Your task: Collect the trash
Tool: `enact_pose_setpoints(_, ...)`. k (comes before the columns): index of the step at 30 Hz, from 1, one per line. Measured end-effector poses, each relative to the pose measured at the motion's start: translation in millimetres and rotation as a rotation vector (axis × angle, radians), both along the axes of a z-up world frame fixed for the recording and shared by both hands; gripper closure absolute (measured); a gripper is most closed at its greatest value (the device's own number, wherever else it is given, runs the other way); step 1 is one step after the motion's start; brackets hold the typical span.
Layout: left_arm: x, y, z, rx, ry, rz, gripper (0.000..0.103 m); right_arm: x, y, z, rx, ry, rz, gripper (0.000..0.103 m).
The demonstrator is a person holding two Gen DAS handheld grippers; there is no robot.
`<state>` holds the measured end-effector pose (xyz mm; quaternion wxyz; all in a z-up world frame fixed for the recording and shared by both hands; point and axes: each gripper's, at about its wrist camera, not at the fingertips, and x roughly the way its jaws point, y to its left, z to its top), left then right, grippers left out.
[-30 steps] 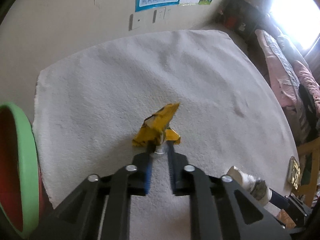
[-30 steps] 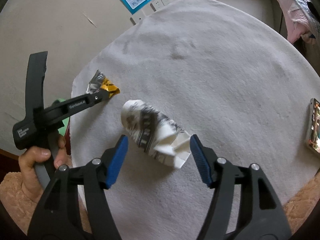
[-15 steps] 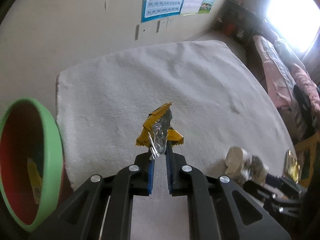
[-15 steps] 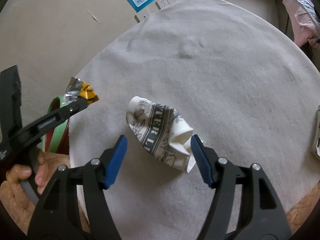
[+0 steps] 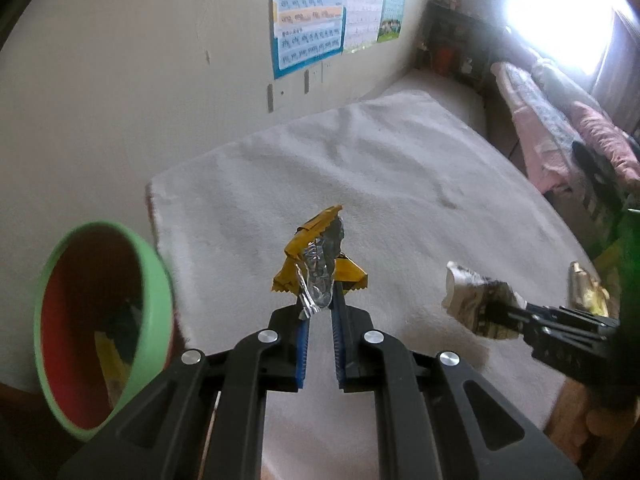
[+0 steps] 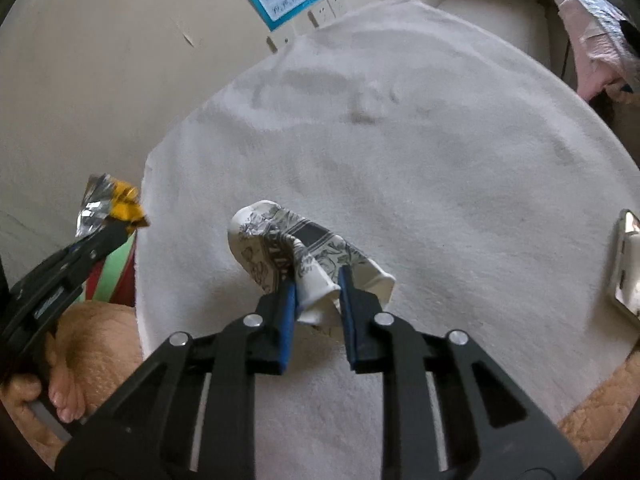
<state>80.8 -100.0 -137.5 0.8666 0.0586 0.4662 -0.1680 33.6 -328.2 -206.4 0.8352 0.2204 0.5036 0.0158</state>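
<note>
My left gripper [image 5: 319,303] is shut on a yellow and silver foil wrapper [image 5: 318,264] and holds it in the air above the white cloth. The wrapper also shows at the left of the right wrist view [image 6: 105,203]. My right gripper [image 6: 316,280] is shut on a crushed white paper cup with black print [image 6: 280,246], squeezed at its rim end. The cup also shows in the left wrist view [image 5: 476,300]. A bin with a green rim and red inside [image 5: 100,320] stands at the left, beside the table's edge, with some trash in it.
A white fluffy cloth [image 6: 440,140] covers the table. A shiny foil packet [image 6: 628,264] lies at the cloth's right edge, also seen in the left wrist view [image 5: 586,288]. The wall with posters [image 5: 312,24] is behind. A bed [image 5: 560,136] lies at the far right.
My right gripper has closed on the paper cup, which lay between its open jaws. My left gripper has lifted the wrapper and moved left, bringing the bin further into view.
</note>
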Motion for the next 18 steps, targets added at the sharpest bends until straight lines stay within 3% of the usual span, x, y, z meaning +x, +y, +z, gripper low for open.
enact_pose_setpoints(9,-23,54,48,-0.046,-0.079,0.070,0.095,-33,7,51,0.038,-0.108,-0.064,0.083)
enact_pose_setpoints(18,-30,91,65,-0.066,-0.121,0.122,0.095,-30,52,100,-0.006,-0.190,0.022,0.083)
